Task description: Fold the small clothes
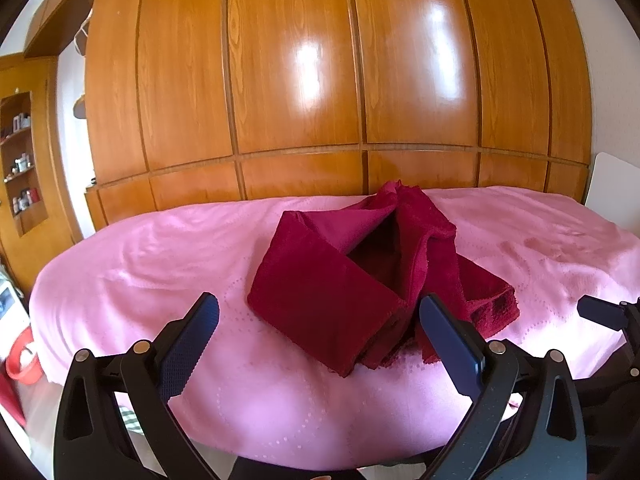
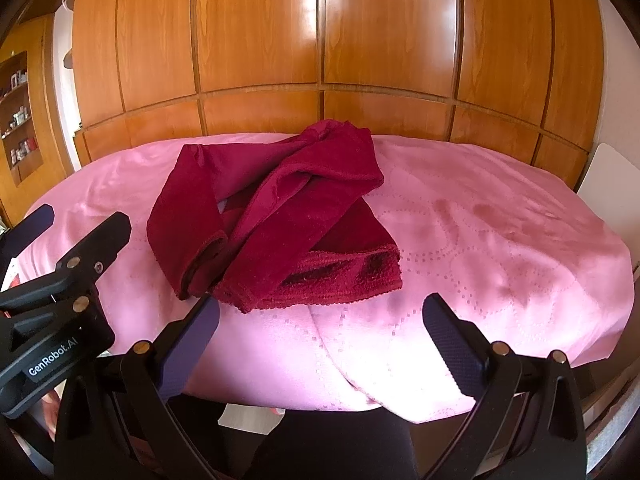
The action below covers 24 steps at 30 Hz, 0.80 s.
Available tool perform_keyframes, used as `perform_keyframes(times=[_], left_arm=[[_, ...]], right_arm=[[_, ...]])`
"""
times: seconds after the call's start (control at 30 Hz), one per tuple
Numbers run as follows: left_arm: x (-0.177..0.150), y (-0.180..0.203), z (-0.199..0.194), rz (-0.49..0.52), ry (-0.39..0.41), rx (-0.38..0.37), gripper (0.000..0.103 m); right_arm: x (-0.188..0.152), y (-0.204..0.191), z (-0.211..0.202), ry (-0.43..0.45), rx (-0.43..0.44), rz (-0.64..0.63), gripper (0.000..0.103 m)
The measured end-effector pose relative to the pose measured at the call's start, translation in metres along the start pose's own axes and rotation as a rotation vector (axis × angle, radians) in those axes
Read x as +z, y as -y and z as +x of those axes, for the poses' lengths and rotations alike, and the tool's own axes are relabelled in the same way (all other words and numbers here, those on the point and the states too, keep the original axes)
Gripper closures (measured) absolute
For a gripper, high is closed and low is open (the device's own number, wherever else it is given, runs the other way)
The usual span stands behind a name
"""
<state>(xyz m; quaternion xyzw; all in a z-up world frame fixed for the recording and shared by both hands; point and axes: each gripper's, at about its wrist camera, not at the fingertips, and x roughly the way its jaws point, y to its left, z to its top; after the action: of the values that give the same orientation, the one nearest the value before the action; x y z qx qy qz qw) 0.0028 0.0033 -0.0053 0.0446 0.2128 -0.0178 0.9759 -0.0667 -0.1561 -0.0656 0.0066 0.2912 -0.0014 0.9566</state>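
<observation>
Item: dark red garment (image 1: 352, 276), a small velvety piece, lying crumpled in a loose heap near the middle of the pink bedspread (image 1: 132, 264). It is neither flat nor folded; both near ends point toward the grippers, probably so a hem is easy to pick up.

Left gripper (image 1: 320, 336): jaws wide open, holding nothing. It hovers just short of the garment's near edge, its right finger level with the hem, which reads as an approach for a first grasp.

Right gripper (image 2: 320, 336): jaws wide open, empty, over bare bedspread just in front of the garment.

Backdrop: wooden wardrobe (image 1: 320, 80) behind the bed.

View notes: the left wrist view shows a dark hollow opening in the heap. The right wrist view instead shows the scalloped hem along the near edge, a tube-like cuff end, and the left gripper's body alongside.
</observation>
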Motion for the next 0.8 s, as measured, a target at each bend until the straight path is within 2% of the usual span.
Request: perform_keyframes(times=[0.33, 0.47, 0.57, 0.77, 0.8], left_arm=[[-0.003, -0.001, 0.003, 0.0, -0.001, 0.021, 0.003], [-0.004, -0.015, 0.022, -0.042, -0.075, 0.027, 0.003], [-0.005, -0.024, 0.038, -0.065, -0.141, 0.001, 0.003], [0.003, -0.031, 0.055, -0.055, -0.174, -0.044, 0.003], [0.006, -0.033, 0.059, -0.053, -0.182, -0.057, 0.006]], right_arm=[[0.0, 0.015, 0.006, -0.016, -0.014, 0.035, 0.002], [0.003, 0.025, 0.009, -0.016, -0.011, 0.053, 0.002], [0.002, 0.033, 0.02, -0.058, 0.009, 0.081, 0.002], [0.008, 0.053, 0.035, -0.104, 0.047, 0.154, 0.003], [0.013, 0.057, 0.038, -0.107, 0.059, 0.167, 0.004]])
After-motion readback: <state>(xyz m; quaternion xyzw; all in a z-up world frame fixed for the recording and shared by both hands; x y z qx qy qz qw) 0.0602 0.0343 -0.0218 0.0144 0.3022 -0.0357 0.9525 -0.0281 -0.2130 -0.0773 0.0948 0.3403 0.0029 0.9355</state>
